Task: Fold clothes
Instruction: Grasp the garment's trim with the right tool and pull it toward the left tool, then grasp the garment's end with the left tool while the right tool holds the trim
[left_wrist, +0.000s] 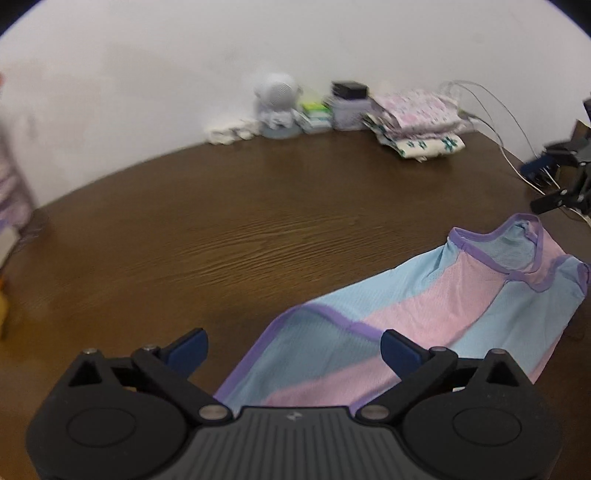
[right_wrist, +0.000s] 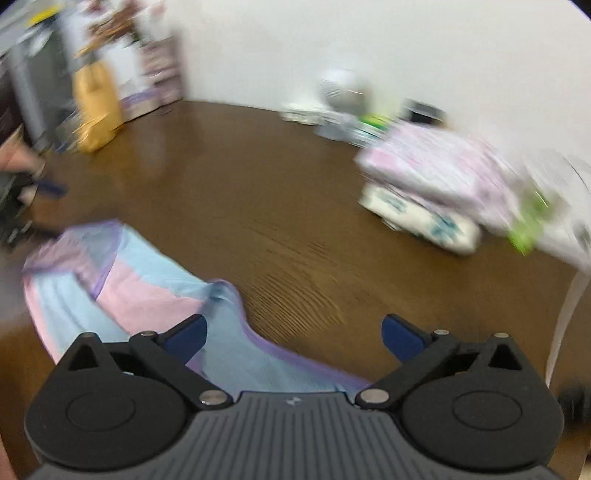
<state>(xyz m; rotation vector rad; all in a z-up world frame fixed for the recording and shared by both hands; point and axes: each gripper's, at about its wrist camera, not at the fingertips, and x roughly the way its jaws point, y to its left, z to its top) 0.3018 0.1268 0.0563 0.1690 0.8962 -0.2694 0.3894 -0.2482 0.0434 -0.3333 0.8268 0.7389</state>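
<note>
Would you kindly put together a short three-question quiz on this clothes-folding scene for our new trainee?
1. True or false: the left tool is clamped on the pink and blue garment.
2. Multiple choice: the folded pile sits A) near the wall, B) on the garment, C) in the right tool.
3. Fill in: the garment's edges are trimmed in ____.

Key: 1 false, both tools are open; 2 A; 3 purple.

Dark brown wood-grain table (left_wrist: 229, 206), rounded edge. Plain white wall (left_wrist: 258, 44) behind, evenly lit. Along wall: white fan (left_wrist: 275, 94), small boxes (left_wrist: 316, 116), lilac container (left_wrist: 349, 107), white cables (left_wrist: 495, 110). Far left in right wrist view: yellow bag (right_wrist: 96, 107), blurred.
</note>
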